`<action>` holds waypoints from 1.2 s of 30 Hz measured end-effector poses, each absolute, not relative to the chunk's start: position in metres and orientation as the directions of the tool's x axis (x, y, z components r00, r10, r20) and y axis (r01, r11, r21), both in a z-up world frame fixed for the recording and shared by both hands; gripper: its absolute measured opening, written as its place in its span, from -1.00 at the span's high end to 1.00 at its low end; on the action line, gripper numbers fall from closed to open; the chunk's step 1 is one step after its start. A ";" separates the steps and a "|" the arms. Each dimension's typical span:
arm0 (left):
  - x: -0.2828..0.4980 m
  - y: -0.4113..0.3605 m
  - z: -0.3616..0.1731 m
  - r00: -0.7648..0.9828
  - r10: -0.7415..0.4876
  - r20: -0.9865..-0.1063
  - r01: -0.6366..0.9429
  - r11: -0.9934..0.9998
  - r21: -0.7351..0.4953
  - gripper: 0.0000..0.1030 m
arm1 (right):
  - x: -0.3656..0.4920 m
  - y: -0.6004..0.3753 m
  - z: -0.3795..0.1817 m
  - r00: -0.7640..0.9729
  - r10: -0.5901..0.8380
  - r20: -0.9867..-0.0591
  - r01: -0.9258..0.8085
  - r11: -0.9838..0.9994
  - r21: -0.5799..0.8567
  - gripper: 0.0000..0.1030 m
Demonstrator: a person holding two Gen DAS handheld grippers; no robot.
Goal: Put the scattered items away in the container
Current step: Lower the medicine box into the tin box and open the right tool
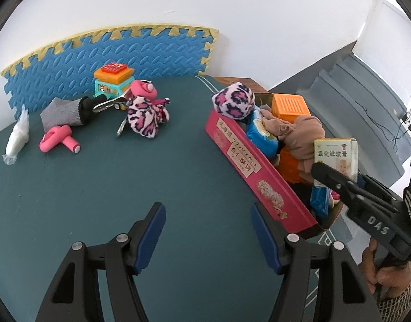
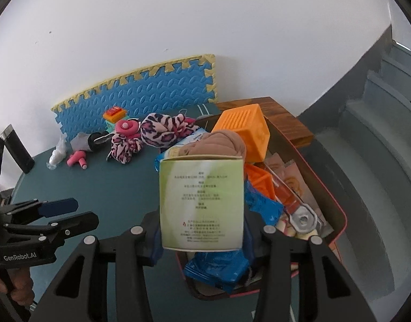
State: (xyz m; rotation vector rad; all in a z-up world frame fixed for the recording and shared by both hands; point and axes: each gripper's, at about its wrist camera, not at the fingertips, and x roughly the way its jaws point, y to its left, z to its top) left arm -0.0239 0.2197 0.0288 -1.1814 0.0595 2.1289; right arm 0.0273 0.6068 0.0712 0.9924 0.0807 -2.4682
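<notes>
Gripping a pale green carton (image 2: 201,201) between its pads, the right gripper (image 2: 202,230) holds it at the centre of the right wrist view, above the near end of the red container (image 2: 337,201), which is already heaped with orange blocks, blue packets and a tan cloth. In the left wrist view the left gripper (image 1: 208,230) stands about half open with nothing between its blue pads, over bare green table (image 1: 98,187) at lower centre, the container just to its right. Loose items lie upper left.
</notes>
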 end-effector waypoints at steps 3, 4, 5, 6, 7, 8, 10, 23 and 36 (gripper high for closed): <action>-0.026 0.217 0.027 -0.344 0.548 -0.762 -0.581 -0.762 -0.286 -0.31 | 0.030 0.617 0.078 -0.635 -0.428 -0.643 0.431 -0.887 0.165 -0.08; -0.026 0.216 0.025 -0.343 0.548 -0.763 -0.580 -0.762 -0.287 -0.31 | 0.031 0.620 0.082 -0.645 -0.432 -0.631 0.422 -0.889 0.177 -0.19; -0.026 0.216 0.025 -0.342 0.547 -0.764 -0.579 -0.763 -0.287 -0.31 | 0.032 0.623 0.085 -0.654 -0.433 -0.621 0.415 -0.891 0.184 -0.23; -0.026 0.215 0.024 -0.342 0.546 -0.765 -0.578 -0.764 -0.288 -0.31 | 0.033 0.626 0.088 -0.665 -0.433 -0.608 0.408 -0.893 0.189 -0.28; -0.026 0.215 0.024 -0.342 0.546 -0.765 -0.576 -0.765 -0.288 -0.31 | 0.034 0.628 0.091 -0.675 -0.431 -0.599 0.402 -0.895 0.190 -0.28; -0.025 0.214 0.024 -0.342 0.546 -0.765 -0.574 -0.766 -0.290 -0.31 | 0.034 0.630 0.094 -0.682 -0.425 -0.595 0.396 -0.899 0.187 -0.28; -0.025 0.213 0.024 -0.342 0.547 -0.764 -0.570 -0.767 -0.294 -0.31 | 0.035 0.634 0.097 -0.695 -0.409 -0.591 0.383 -0.907 0.177 -0.29; -0.019 0.210 0.027 -0.349 0.550 -0.759 -0.563 -0.770 -0.299 -0.31 | 0.044 0.635 0.088 -0.673 -0.406 -0.618 0.403 -0.902 0.154 0.22; -0.017 0.210 0.024 -0.347 0.546 -0.763 -0.559 -0.773 -0.299 -0.31 | 0.009 0.666 0.066 -0.651 -0.435 -0.622 0.348 -0.899 0.265 0.22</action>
